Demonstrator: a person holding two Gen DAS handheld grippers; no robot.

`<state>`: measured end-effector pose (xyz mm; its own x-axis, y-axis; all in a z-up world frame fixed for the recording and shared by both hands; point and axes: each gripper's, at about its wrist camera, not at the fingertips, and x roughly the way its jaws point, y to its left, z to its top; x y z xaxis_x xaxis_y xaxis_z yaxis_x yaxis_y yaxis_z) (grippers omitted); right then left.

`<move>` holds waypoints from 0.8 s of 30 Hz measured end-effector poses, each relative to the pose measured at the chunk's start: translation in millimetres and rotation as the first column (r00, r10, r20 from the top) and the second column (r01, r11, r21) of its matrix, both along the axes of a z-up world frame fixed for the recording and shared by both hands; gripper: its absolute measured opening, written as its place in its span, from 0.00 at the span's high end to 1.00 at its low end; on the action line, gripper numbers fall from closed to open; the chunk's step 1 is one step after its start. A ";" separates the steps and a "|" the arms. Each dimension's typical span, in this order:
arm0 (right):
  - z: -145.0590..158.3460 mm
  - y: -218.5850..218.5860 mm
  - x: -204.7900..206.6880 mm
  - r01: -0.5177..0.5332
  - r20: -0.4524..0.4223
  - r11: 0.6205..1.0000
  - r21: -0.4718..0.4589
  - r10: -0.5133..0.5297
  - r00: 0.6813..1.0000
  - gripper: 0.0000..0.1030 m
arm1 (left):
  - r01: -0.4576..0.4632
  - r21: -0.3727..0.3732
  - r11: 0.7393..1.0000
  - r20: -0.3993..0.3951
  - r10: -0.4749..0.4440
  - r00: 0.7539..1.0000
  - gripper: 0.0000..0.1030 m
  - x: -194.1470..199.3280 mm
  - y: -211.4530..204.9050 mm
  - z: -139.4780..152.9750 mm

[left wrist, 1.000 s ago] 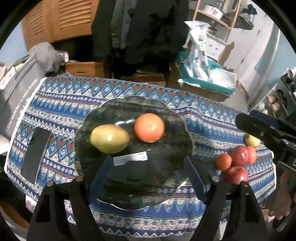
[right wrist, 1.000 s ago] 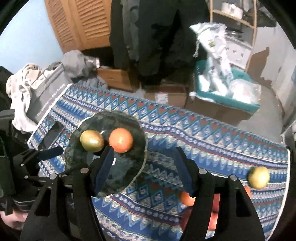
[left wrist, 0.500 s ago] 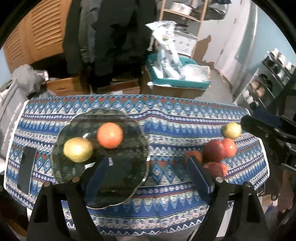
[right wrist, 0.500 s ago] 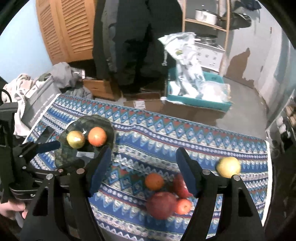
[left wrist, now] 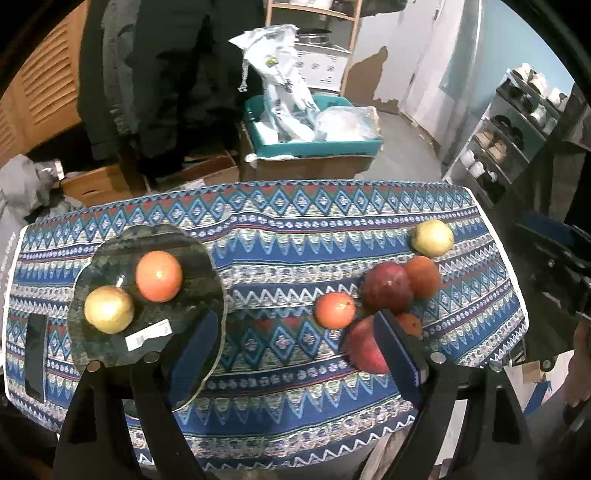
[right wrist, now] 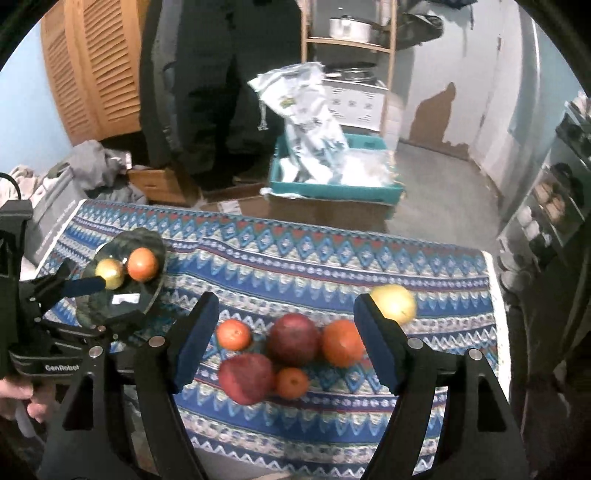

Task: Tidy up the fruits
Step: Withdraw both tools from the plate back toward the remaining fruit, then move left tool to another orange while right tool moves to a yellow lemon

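Fruits (right wrist: 293, 339) clustered under right claw (right wrist: 286, 338), pot (right wrist: 349, 27) shelved in right view only

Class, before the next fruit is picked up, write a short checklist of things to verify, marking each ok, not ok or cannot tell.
1. Right claw open, jaws have just been opening, nothing between the pads: ok.
2. Left claw open and empty: ok.
3. Plate has free room beside its orange and yellow fruit: ok.
4. Loose fruit in a touching cluster around the dark red fruit, awkward to take singly: not ok.
5. Lone yellow fruit stands apart: ok.
6. Fruit firmness: cannot tell.
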<state>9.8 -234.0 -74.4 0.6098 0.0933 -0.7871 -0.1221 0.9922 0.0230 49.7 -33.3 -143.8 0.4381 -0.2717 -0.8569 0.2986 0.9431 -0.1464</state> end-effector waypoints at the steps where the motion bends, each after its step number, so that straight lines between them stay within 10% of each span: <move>1: -0.2 -5.7 -2.0 0.010 0.000 1.000 -0.002 -0.010 1.000 0.27 | 0.005 0.002 1.000 -0.004 -0.005 1.000 0.15 0.7 -3.2 -0.9; 24: -46.7 -86.8 -3.1 0.164 -0.114 0.986 0.016 -0.161 0.980 0.27 | 0.011 0.027 1.000 -0.125 -0.008 0.992 0.15 28.9 -42.3 -51.6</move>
<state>6.7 -320.8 -121.1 0.5265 0.0212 -0.8499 0.0453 0.9976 0.0529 78.6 -75.7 -195.3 0.3244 -0.2509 -0.9121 0.2883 0.9445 -0.1572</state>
